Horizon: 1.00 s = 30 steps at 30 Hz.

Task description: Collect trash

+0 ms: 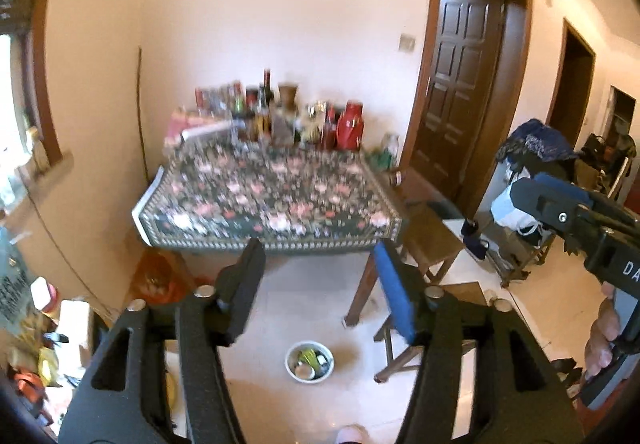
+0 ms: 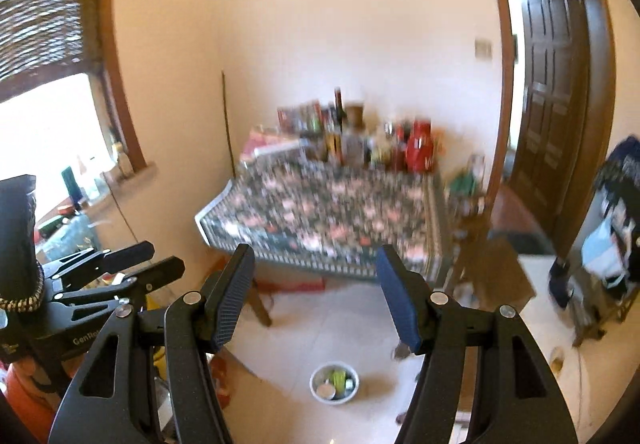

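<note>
A white bowl [image 1: 310, 382] stands on the pale tiled floor with a tin lid and green scraps in it; the right wrist view shows the same bowl [image 2: 334, 401]. My left gripper [image 1: 318, 246] is open and holds nothing, high above the floor, facing a table with a flowered cloth [image 1: 260, 196]. My right gripper [image 2: 315, 250] is also open with nothing between its fingers, facing that table [image 2: 328, 212]. Each gripper shows in the other's view: the right gripper [image 1: 520, 192] at the right edge, the left gripper [image 2: 154, 260] at the left. The picture is blurred.
Several bottles and jars [image 1: 280, 116] crowd the table's back edge by the wall. A wooden stool [image 1: 432, 236] stands right of the table before a dark door [image 1: 460, 84]. Bags and boxes [image 1: 40, 324] pile up on the left, and a rack with clothes [image 1: 536, 148] on the right.
</note>
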Motion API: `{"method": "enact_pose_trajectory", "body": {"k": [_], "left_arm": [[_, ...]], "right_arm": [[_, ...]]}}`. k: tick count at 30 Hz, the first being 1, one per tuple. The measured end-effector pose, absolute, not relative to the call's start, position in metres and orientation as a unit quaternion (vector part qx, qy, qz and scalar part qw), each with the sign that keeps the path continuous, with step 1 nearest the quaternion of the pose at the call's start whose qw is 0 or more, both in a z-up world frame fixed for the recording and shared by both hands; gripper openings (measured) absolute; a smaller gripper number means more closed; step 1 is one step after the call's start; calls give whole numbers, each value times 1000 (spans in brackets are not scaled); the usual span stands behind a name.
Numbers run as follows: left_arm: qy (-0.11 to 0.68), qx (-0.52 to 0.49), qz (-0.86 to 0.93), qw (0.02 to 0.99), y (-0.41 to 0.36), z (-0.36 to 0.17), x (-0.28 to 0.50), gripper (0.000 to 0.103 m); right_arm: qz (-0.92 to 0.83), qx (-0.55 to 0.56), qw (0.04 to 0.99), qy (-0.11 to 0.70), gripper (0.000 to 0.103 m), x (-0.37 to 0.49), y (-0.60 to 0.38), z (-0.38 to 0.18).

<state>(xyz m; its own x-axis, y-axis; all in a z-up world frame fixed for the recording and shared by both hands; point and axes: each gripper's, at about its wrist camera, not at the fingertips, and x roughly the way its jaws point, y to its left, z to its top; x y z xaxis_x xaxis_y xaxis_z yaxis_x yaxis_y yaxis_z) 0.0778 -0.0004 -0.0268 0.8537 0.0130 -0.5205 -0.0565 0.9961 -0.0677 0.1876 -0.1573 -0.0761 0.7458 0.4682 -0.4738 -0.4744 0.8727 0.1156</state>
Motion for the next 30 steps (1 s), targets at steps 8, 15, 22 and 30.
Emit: {"method": "enact_pose_trajectory", "body": {"k": [8,15,22,30], "left_arm": [[213,-56,24,975,14,6,-6,97],[200,-54,19,978,19,10,-25,97],[201,-49,12,978,19,10,-27,97],[204,-52,6,977,23,9,-25,97]], "right_arm": [[237,-11,953,190,98,109,-150,-52],[236,-1,951,200,100,94,-148,-54],[236,2,950,206,100,85,-147,-51],[235,-5,949,208,100,75,-147,-53]]}}
